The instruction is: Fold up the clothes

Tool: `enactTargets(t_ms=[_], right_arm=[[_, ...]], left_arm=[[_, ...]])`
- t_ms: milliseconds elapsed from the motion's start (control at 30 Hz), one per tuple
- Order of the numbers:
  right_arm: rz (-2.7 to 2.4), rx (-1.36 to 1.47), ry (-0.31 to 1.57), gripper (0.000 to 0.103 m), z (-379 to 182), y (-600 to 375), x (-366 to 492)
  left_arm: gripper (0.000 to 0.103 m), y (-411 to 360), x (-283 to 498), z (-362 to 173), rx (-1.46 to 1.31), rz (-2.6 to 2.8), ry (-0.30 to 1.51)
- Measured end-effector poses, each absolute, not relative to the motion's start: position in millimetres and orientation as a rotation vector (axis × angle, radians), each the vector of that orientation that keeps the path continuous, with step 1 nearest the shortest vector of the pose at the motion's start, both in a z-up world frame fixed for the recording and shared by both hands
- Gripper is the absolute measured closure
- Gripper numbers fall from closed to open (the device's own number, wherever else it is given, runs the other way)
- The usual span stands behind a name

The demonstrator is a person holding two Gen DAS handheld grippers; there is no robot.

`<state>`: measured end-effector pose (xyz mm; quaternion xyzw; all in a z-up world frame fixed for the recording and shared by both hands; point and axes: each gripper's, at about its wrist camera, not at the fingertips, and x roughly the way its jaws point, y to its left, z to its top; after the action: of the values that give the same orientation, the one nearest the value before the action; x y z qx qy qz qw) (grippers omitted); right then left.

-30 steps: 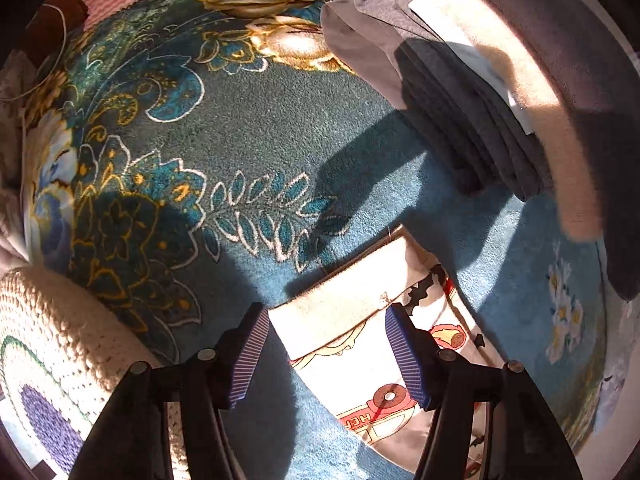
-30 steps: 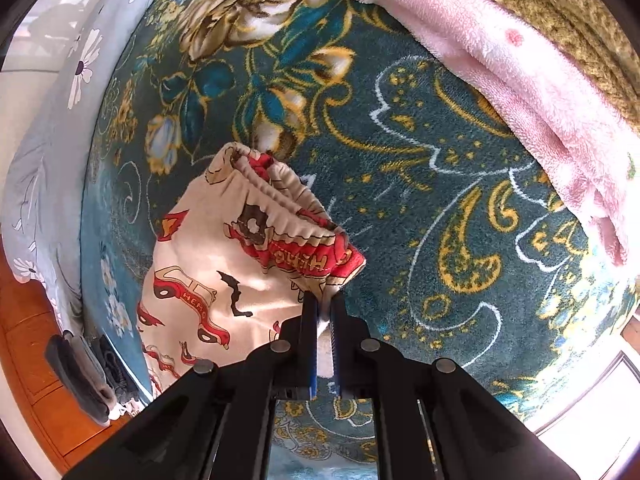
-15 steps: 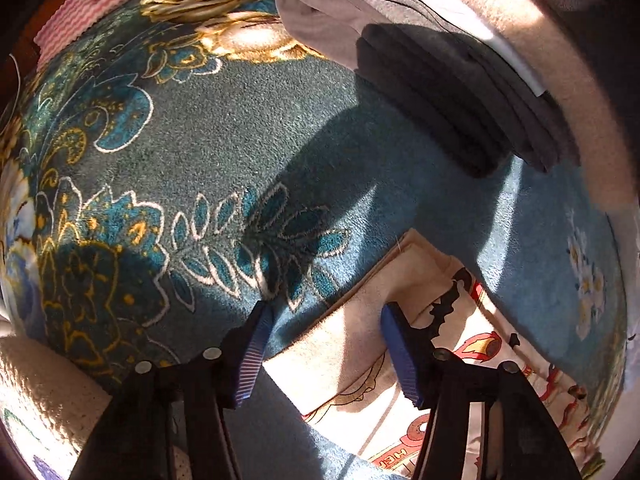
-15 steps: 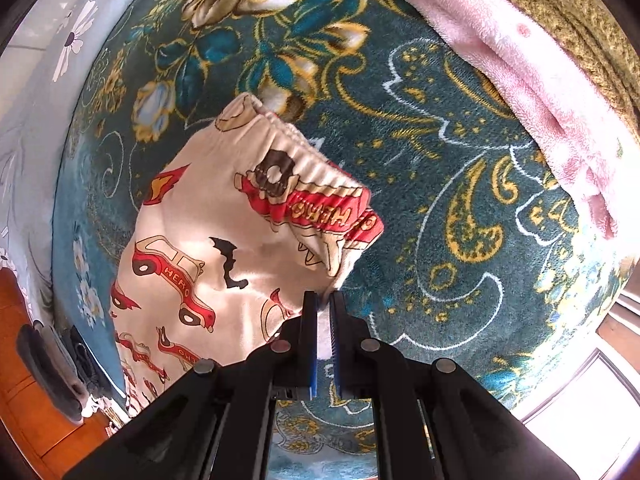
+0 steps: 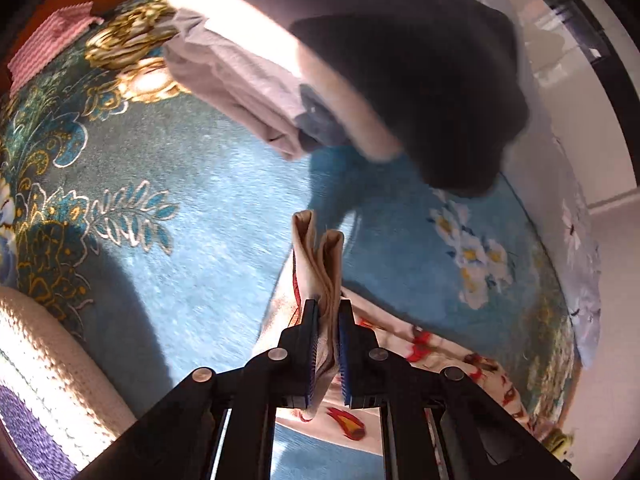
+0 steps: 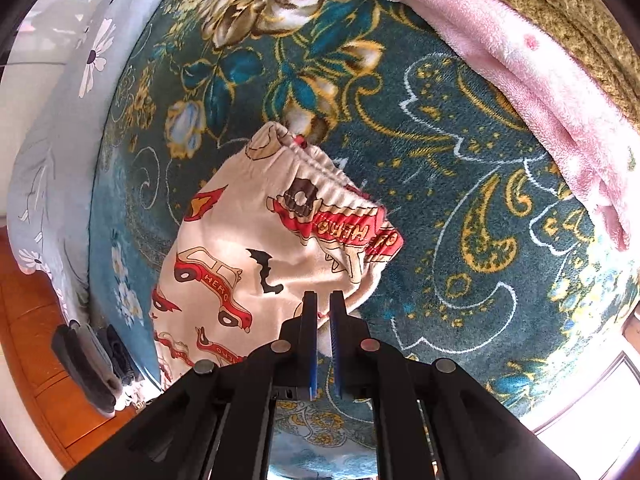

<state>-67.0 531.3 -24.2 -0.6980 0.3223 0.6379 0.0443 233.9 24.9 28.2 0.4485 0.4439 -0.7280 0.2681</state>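
- Cream car-print shorts (image 6: 256, 248) lie on teal floral blanket (image 6: 460, 184), elastic waistband end bunched, partly lifted.
- Left gripper (image 5: 328, 312): jaws clenched on a folded cream edge of the shorts.
- Right gripper (image 6: 323, 312): jaws pinched on the shorts' edge near the waistband.
- Grey folded clothes (image 5: 240, 92) stacked further away on blanket.

Hard sunlight rakes the teal blanket (image 5: 224, 184), throwing deep shadows and blowing out the pale folded clothes (image 5: 240, 40). The left view smears with motion blur. Fisheye bending darkens both frames' rims.
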Motion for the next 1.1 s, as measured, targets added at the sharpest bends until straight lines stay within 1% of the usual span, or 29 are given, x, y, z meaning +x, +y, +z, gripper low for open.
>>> enactTargets(t_ms=[100, 200, 333, 400, 533, 567, 633, 667, 700, 733, 767, 800, 933, 967, 1100], right_arm=[[1.955, -2.143, 1.029, 0.096, -25.9, 536.6, -66.2], [1.964, -2.169, 1.049, 0.096, -25.9, 531.7, -71.5], [1.99, -2.201, 1.032, 0.096, -27.9, 533.1, -72.8], [1.993, -2.21, 1.037, 0.096, -28.1, 537.9, -73.1], [1.991, -2.234, 1.041, 0.096, -29.7, 550.5, -73.1], [1.991, -2.242, 1.034, 0.096, -30.3, 553.8, -73.1], [1.978, -2.255, 1.018, 0.096, -32.3, 560.5, -74.9], [1.972, -2.259, 1.011, 0.096, -33.0, 563.8, -75.7], [1.967, -2.263, 1.006, 0.091, -33.6, 566.9, -76.6], [1.979, -2.265, 1.016, 0.082, -33.3, 568.7, -78.6], [1.992, -2.266, 1.027, 0.058, -33.2, 570.3, -80.6], [2.009, -2.269, 1.046, 0.046, -33.8, 570.9, -82.6], [2.021, -2.294, 1.089, 0.046, -43.3, 568.3, -90.6], [2.006, -2.294, 1.106, 0.046, -48.6, 567.5, -91.8], [1.856, -2.219, 1.243, 0.046, -76.1, 571.6, -88.6]], left_arm=[[0.093, 62.0, 185.0, 49.4, 1.297, -2.093, 1.141], [0.093, 105.2, 135.1, 52.4, 1.421, -2.17, 1.11], [0.093, 152.0, 84.3, 27.3, 1.609, -2.152, 1.052], [0.093, 168.2, 67.4, 11.1, 1.691, -2.108, 1.028], [0.093, 196.9, 50.2, -0.3, 1.77, -2.062, 1.022], [0.091, 203.7, 46.4, -2.1, 1.791, -2.048, 1.011], [0.09, 211.5, 43.7, -7.2, 1.824, -1.998, 1.025], [0.087, 214.8, 42.8, -10.0, 1.84, -1.971, 1.035], [0.085, 216.9, 44.1, -11.8, 1.846, -1.943, 1.063], [0.077, 218.3, 46.4, -13.2, 1.849, -1.913, 1.1], [0.07, 219.3, 49.9, -13.6, 1.844, -1.885, 1.146], [0.068, 219.3, 55.4, -12.3, 1.827, -1.858, 1.198], [0.06, 215.2, 86.7, -2.7, 1.735, -1.732, 1.342], [0.06, 213.5, 95.4, 0.5, 1.718, -1.702, 1.374], [0.057, 204.6, 127.6, 15.6, 1.659, -1.629, 1.461]])
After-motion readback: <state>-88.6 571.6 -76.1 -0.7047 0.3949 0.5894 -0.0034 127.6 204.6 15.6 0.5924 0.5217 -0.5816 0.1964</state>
